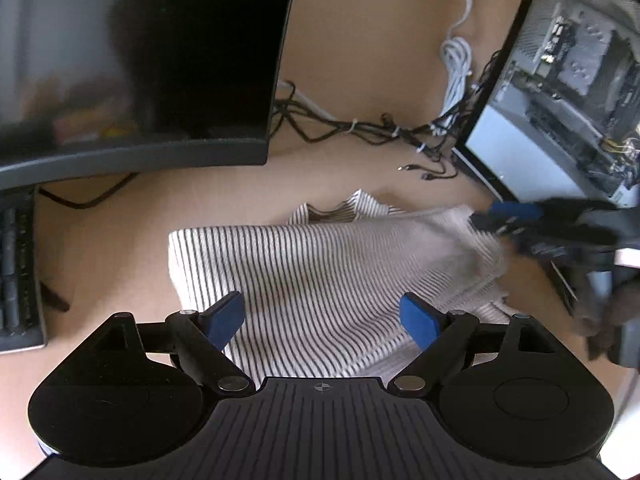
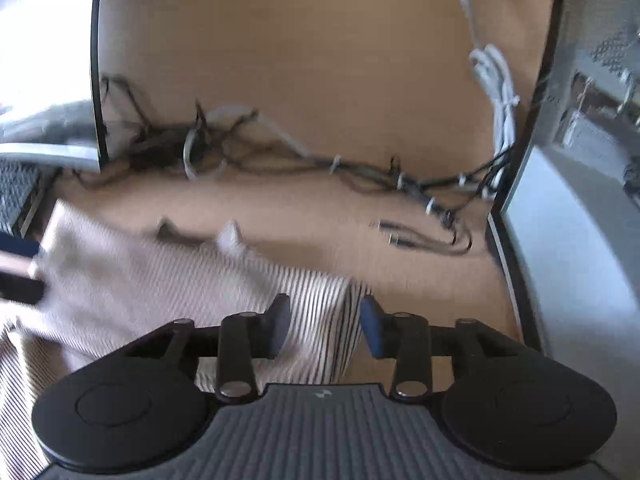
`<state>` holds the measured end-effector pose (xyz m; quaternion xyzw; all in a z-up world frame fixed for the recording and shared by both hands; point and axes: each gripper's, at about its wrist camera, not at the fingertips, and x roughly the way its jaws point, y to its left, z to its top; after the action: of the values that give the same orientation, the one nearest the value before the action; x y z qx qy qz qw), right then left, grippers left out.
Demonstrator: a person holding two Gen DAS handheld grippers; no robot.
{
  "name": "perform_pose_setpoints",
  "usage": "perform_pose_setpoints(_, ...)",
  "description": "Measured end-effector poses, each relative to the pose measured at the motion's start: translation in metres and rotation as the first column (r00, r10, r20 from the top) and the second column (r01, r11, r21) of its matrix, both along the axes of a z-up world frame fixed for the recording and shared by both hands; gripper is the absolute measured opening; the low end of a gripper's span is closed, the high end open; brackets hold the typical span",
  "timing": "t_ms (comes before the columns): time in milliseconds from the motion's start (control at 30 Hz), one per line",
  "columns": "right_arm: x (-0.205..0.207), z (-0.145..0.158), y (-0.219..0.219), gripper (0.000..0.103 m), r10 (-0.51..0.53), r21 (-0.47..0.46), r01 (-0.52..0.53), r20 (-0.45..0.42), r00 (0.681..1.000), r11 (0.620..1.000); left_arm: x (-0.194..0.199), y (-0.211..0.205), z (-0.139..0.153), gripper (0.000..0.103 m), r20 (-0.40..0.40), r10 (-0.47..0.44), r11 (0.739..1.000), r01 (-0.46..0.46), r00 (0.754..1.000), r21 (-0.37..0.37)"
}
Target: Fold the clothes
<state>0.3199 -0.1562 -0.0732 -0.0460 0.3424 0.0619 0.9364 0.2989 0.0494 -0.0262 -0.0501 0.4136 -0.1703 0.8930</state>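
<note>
Left tongs (image 1: 322, 318) are hanging wide open over the near half of the striped garment (image 1: 320, 264), pads clear of the cloth, gripping nothing.

Right tongs (image 2: 324, 324) are sitting at a medium gap with striped cloth running between the pads. Motion blur is smearing that view, so I can't tell whether they're pinching or just straddling it. From the left wrist view, my right tongs (image 1: 508, 220) are at the garment's 3 o'clock edge, where the cloth is lifting off the counter (image 1: 120, 248).

The garment is lying mid-counter, partly doubled, with a ribbed edge poking out at 12 o'clock. It could be mid-fold or a finished fold being tidied; I can't settle which.

Risks, as I'm judging them:
- The knit looks soft and slack. With only one side held, the layers could slide and the fold would skew.
- If the right pads are only straddling, the edge could drop out on a pull.
- The cable bundle (image 1: 360, 128) and loose plugs (image 1: 424, 174) are lying just past the garment at 12–1 o'clock, so a swung hem could snag them.
- The open PC case (image 1: 560, 100) is standing close at 2 o'clock, giving little swing room for the right tongs.

Surface: a smooth tan wood-look counter, probably low friction, so the cloth may slip easily. The monitor (image 1: 140, 60) is at 10 o'clock, the keyboard (image 1: 16, 272) at 9 o'clock. White cable (image 1: 458, 56) is coiled at 1 o'clock.
</note>
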Motion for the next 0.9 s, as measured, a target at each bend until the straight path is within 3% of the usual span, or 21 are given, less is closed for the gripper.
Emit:
perform_pose_setpoints(100, -0.004, 0.011, 0.01, 0.042, 0.031, 0.039, -0.033, 0.029, 0.999, 0.999, 0.016, 0.002, -0.011, 0.089, -0.029, 0.006, 1.0, -0.006, 1.0, -0.004)
perform_pose_setpoints(167, -0.005, 0.014, 0.016, 0.05, 0.054, 0.066, -0.056, 0.036, 0.998, 0.996, 0.023, 0.003, -0.019, 0.089, -0.044, 0.006, 1.0, -0.006, 0.999, -0.003)
perform_pose_setpoints(267, -0.001, -0.014, 0.016, 0.05, 0.04, 0.083, -0.035, -0.054, 0.998, 0.996, 0.03, 0.003, -0.029, 0.09, -0.045, -0.006, 1.0, 0.006, 0.999, -0.004)
perform_pose_setpoints(367, -0.008, -0.041, 0.011, 0.05, 0.046, 0.059, -0.043, -0.061, 0.997, 0.997, 0.03, 0.002, -0.028, 0.091, -0.042, -0.017, 1.0, 0.017, 0.999, 0.003)
perform_pose_setpoints(633, -0.024, -0.025, 0.005, 0.054, 0.07, 0.034, -0.067, -0.092, 0.993, 0.997, 0.011, 0.012, -0.015, 0.094, -0.073, -0.007, 0.998, 0.002, 0.997, -0.067)
perform_pose_setpoints(733, -0.024, -0.04, -0.01, 0.066, 0.026, 0.102, -0.012, -0.138, 0.99, 0.995, 0.007, 0.013, -0.015, 0.094, -0.07, -0.015, 0.998, 0.011, 0.997, -0.055)
perform_pose_setpoints(800, -0.022, -0.039, -0.018, 0.067, 0.007, 0.15, 0.016, -0.151, 0.989, 0.989, 0.004, 0.014, -0.016, 0.094, -0.067, -0.02, 0.999, 0.017, 0.998, -0.047)
perform_pose_setpoints(900, -0.024, -0.021, -0.017, 0.067, 0.014, 0.101, -0.005, -0.087, 0.996, 0.995, 0.003, 0.017, -0.003, 0.094, -0.024, -0.015, 0.998, 0.014, 1.0, -0.069)
